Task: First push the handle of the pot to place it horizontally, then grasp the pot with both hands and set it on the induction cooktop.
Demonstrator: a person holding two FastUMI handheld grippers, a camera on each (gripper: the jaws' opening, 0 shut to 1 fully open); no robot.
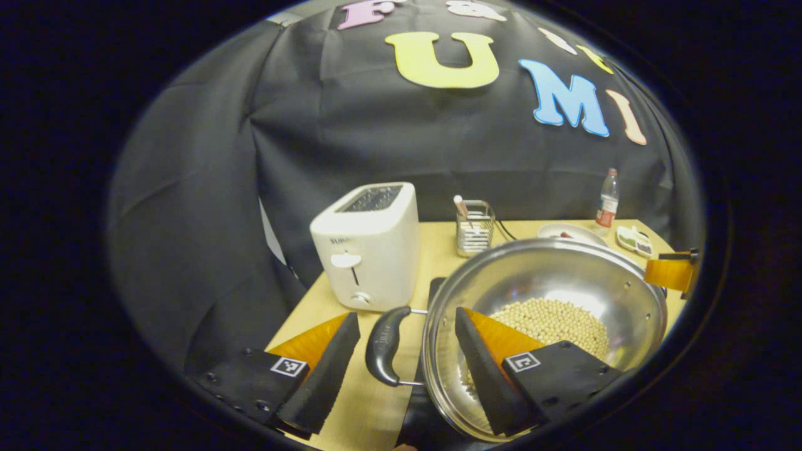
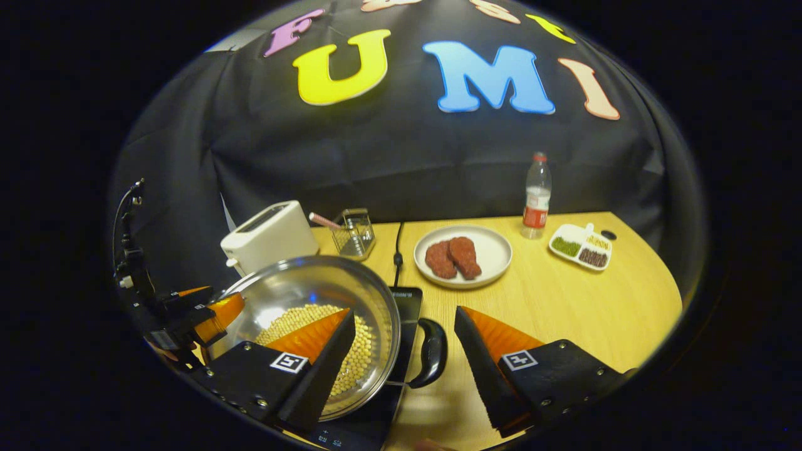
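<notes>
Both hand-held grippers – left (image 1: pixel 407 351), right (image 2: pixel 401 351) – gape apart straddling the black loop handles (image 1: pixel 383 345) of the bean-filled steel pot (image 1: pixel 564 275) – best close evenly, keeping it level.

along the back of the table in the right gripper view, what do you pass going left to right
white toaster → clear glass holder with a straw → white plate of red meat → clear plastic bottle → white divided dish
</notes>
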